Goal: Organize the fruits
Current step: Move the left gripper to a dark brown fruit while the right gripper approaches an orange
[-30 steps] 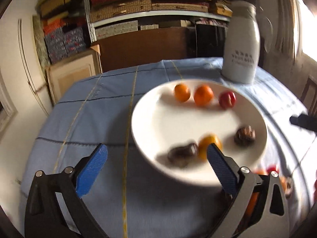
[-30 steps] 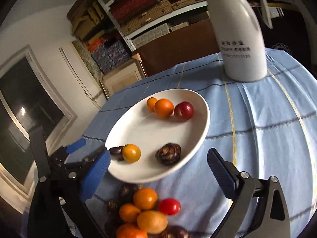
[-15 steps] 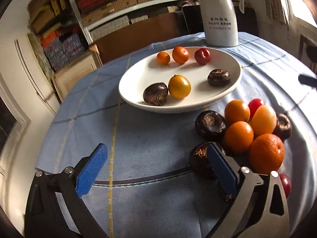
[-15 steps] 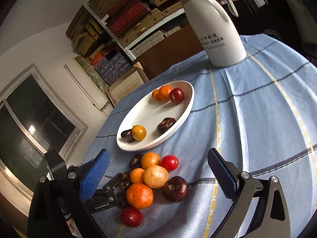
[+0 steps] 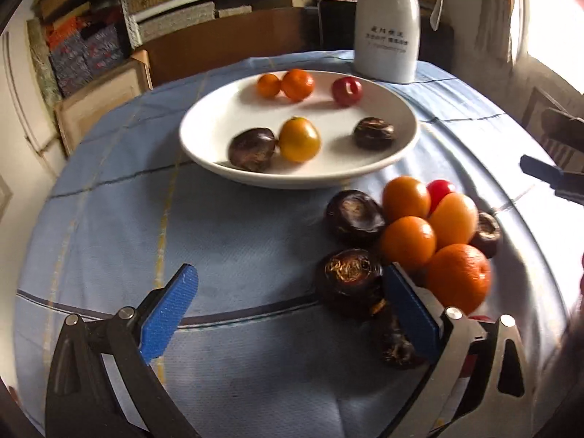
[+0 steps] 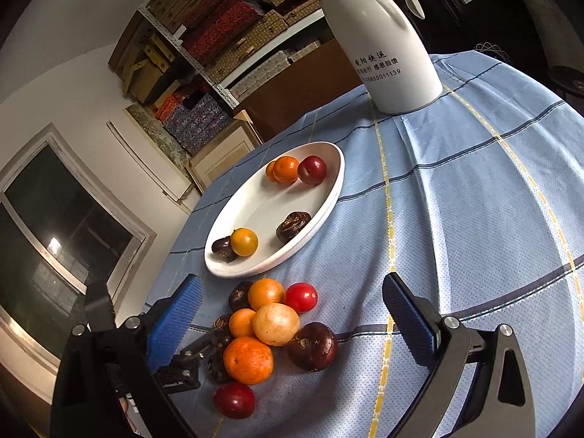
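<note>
One round worktop (image 6: 474, 219) with a blue checked cloth carries a tall white jug (image 6: 379, 43) at the far side, a white plate (image 6: 255, 215) in the middle and a pile of fruits (image 6: 270, 328) on the cloth just near the plate. Six fruits lie in the plate, three at its far edge and three nearer. Both claws are wide and hold nothing: the left claw (image 5: 288, 312) is low by the left of the pile, and the right claw (image 6: 292, 314) hangs over the pile.
</note>
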`<state>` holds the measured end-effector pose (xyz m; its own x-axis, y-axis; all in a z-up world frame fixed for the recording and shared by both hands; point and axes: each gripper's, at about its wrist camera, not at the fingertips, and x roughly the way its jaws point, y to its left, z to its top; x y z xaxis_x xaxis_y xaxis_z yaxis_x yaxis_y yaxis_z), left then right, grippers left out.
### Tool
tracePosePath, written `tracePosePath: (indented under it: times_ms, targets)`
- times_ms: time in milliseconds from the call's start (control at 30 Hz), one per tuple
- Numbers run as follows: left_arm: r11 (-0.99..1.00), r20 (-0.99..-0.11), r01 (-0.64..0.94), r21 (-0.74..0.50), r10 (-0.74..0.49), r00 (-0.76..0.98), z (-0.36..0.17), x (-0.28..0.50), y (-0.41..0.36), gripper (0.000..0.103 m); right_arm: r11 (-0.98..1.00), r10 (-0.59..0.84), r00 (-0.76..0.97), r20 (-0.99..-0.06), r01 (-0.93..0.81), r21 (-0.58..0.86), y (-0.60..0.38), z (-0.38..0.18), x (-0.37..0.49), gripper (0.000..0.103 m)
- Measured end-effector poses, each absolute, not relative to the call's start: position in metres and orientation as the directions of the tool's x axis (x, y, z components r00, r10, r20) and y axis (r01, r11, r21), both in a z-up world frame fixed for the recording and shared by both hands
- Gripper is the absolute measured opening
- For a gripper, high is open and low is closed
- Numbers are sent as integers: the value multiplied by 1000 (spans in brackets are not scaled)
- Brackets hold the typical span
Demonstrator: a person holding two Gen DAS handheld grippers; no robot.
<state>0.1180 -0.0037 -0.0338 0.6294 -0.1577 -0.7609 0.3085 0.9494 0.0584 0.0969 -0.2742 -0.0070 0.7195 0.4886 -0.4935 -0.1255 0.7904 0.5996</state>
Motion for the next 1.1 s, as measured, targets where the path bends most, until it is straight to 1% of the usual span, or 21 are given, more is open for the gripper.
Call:
tracePosePath:
  times_ms: [100, 133, 200, 233, 267, 367, 433, 500, 533, 700, 833, 933, 1000, 1033, 1100]
  targets:
    - [951, -750, 295, 90, -131, 648, -32, 117, 0, 99, 789, 485, 721, -495, -117, 603, -276, -8, 97, 99]
    - [953, -744, 278, 118, -101, 660, -31, 118, 3, 99, 787, 485, 721, -495, -115, 606, -277, -8, 97, 99]
    - [960, -717, 199, 199, 4, 697, -30, 118, 11, 99, 782, 486, 723, -492, -108, 613, -279, -8, 98, 99]
    - [961, -710, 173, 216, 33, 703, -30, 117, 16, 99, 780, 487, 724, -489, -108, 616, -280, -8, 97, 99]
    - [965, -714, 162, 205, 34, 699, -30, 117, 21, 99, 777, 489, 725, -484, -109, 620, -280, -7, 97, 99]
    - [970, -740, 192, 148, -20, 673, -33, 117, 24, 99, 773, 493, 732, -470, -121, 622, -281, -6, 95, 99]
    - [956, -752, 232, 178, -20, 659, -39, 116, 12, 99, 780, 490, 738, -464, -134, 611, -278, -4, 93, 99]
    - [936, -748, 237, 260, 40, 663, -45, 116, 0, 99, 790, 487, 740, -464, -148, 595, -275, -2, 92, 99]
    - [934, -744, 236, 269, 45, 667, -46, 115, -1, 98, 794, 487, 739, -465, -153, 588, -273, -2, 92, 99]
    - [963, -796, 243, 117, -55, 603, -50, 130, 14, 99, 828, 484, 724, -491, -196, 526, -257, -1, 91, 99]
    - [972, -820, 234, 11, -125, 558, -53, 136, 27, 99, 863, 460, 713, -529, -220, 455, -241, -4, 88, 99]
    - [973, -819, 231, 23, -114, 563, -54, 135, 26, 99, 887, 448, 690, -568, -267, 376, -222, -7, 81, 99]
    - [973, -819, 229, 21, -115, 563, -54, 135, 26, 99, 912, 410, 695, -590, -290, 291, -207, -9, 72, 98]
    - [973, -818, 228, 21, -114, 563, -54, 135, 26, 99, 927, 375, 708, -599, -305, 221, -196, -10, 66, 97]
    - [974, -818, 227, 24, -112, 564, -54, 135, 25, 99, 937, 325, 720, -613, -332, 108, -177, -11, 57, 83]
